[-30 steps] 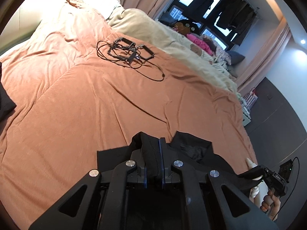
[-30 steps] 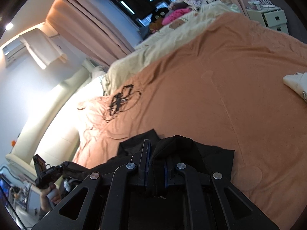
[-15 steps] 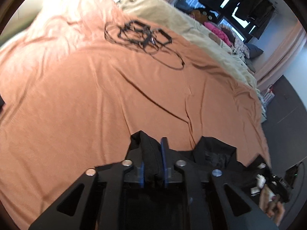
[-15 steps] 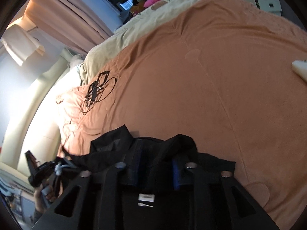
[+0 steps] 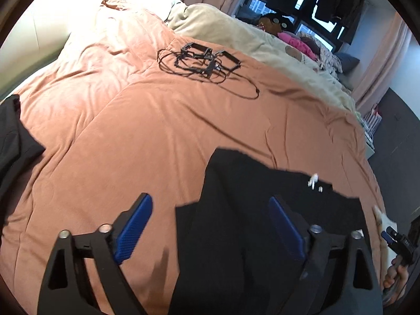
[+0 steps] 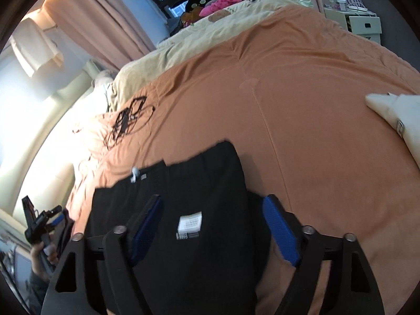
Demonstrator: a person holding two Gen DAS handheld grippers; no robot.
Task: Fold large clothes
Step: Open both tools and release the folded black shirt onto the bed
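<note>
The black garment [image 6: 199, 210] lay flat on the orange bedspread [image 5: 157, 136], near its front edge. The left gripper [image 5: 210, 225] and right gripper [image 6: 212, 225] were both opening, pads off the cloth. It looked soft, light and floppy. It was maybe trousers. An edge or corner would be best to pinch.

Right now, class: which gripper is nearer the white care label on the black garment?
Right. The right gripper straddles the care label, jaws opening. The left gripper hangs over the black garment's other edge.
</note>
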